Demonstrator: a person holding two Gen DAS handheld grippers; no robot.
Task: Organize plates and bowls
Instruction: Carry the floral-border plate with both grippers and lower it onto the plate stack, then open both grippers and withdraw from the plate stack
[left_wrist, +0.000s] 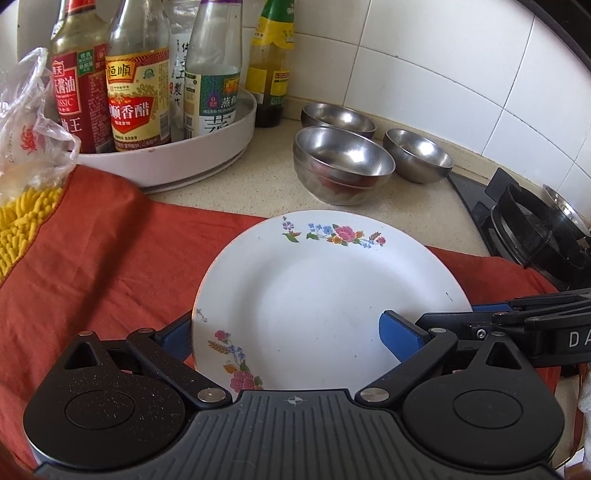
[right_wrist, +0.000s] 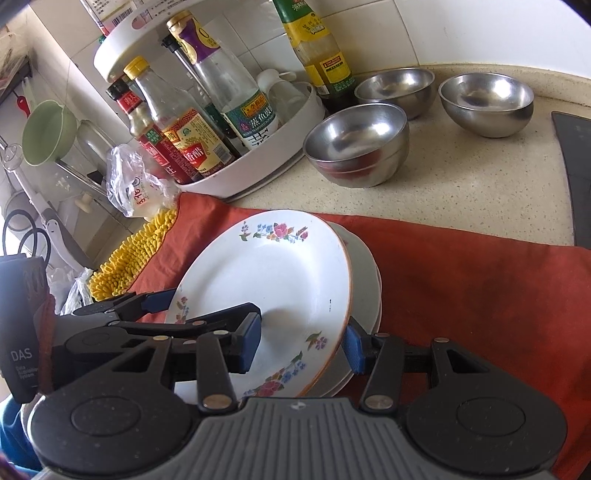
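Both claws, left (left_wrist: 288, 332) and right (right_wrist: 303, 339), straddle the flowered plate (right_wrist: 266, 280), spread, hiding the lower plates (right_wrist: 365, 280).

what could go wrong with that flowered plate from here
1. The top flowered plate sits tilted on the plate stack, with the left gripper and right gripper straddling opposite rims; uneven pull could slide or chip it.
2. The red cloth underneath might bunch and shift the stack.

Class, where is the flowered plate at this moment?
In both wrist views the flowered plate sits tilted atop a plate stack on the orange cloth, in front of the steel bowls.
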